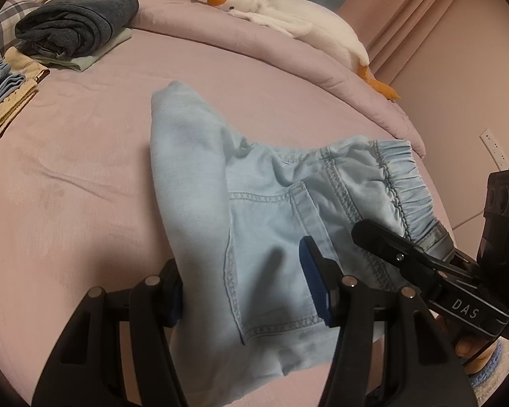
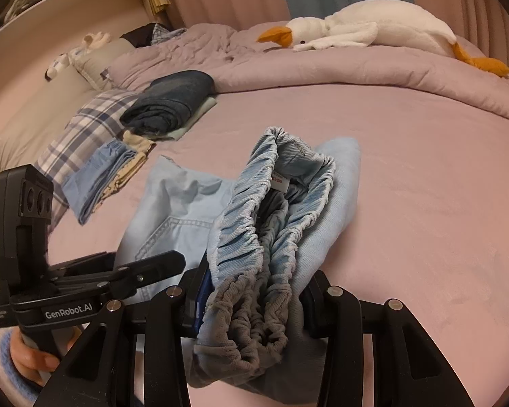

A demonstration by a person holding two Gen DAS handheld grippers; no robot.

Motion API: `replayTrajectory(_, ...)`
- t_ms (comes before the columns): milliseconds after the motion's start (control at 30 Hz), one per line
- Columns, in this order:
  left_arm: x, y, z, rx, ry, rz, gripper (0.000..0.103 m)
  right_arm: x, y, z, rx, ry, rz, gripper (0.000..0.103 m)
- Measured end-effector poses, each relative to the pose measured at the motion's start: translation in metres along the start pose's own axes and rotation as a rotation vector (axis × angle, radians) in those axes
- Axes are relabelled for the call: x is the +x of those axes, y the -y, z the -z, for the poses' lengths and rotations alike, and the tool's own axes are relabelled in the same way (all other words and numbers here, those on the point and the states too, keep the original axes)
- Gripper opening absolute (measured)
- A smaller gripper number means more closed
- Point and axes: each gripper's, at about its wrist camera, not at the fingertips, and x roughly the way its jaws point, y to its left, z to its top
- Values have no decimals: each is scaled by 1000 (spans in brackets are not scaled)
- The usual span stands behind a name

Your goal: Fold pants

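Pants (image 1: 271, 210) | right tool (image 2: 251, 308) clamps waistband — left tool (image 1: 244, 291) seemingly grips fabric

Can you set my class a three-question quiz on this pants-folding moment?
1. True or false: the right tongs grip the pants at the elastic waistband.
2. What lies on the rumpled quilt at the far side of the bed?
A. a white goose toy
B. a laptop
C. a lamp
3. Fill in: the folded dark garment rests on a pale ______ folded cloth.

Key
1. True: the gathered waistband is bunched between the pads.
2. A: the goose toy lies there.
3. Green: the green cloth shows under it.
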Motion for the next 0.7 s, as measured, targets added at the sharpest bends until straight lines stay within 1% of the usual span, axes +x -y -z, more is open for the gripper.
replayTrajectory(167, 3, -1, -4, 4, -1, -2, 57, 2, 0, -2, 2, 0, 1, 44)
replayTrajectory(367, 11, -4, -17, 21, 1, -11, 57, 10, 5, -11, 9, 2, 2, 44)
replayTrajectory(700, 23, -6, -36, 35, 6, -17, 57, 17, 5, -25, -15, 25, 17, 44)
